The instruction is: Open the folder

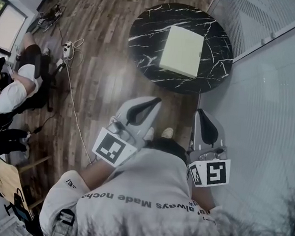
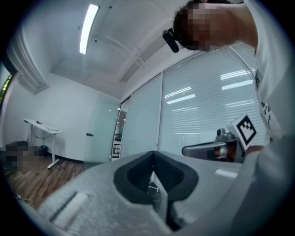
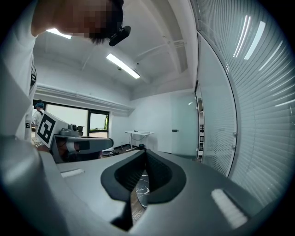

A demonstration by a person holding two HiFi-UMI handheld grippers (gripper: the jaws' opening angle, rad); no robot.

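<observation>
A pale, closed folder (image 1: 182, 51) lies flat on a round black marble table (image 1: 144, 32) ahead of me in the head view. Both grippers are held level at waist height, well short of the table and touching nothing. My left gripper (image 1: 157, 100) has its jaws together with nothing between them; in its own view the left gripper (image 2: 154, 154) shows only a sliver of marble past the tips. My right gripper (image 1: 199, 112) is likewise shut and empty, and the right gripper (image 3: 145, 152) points toward the table. The folder is hidden in both gripper views.
A glass wall with blinds (image 1: 264, 74) runs along the right, close to the table. On the wooden floor to the left lie a power strip and cable (image 1: 69, 49). A seated person (image 1: 16, 88) is at the far left, with a wooden desk (image 1: 3, 179) nearer.
</observation>
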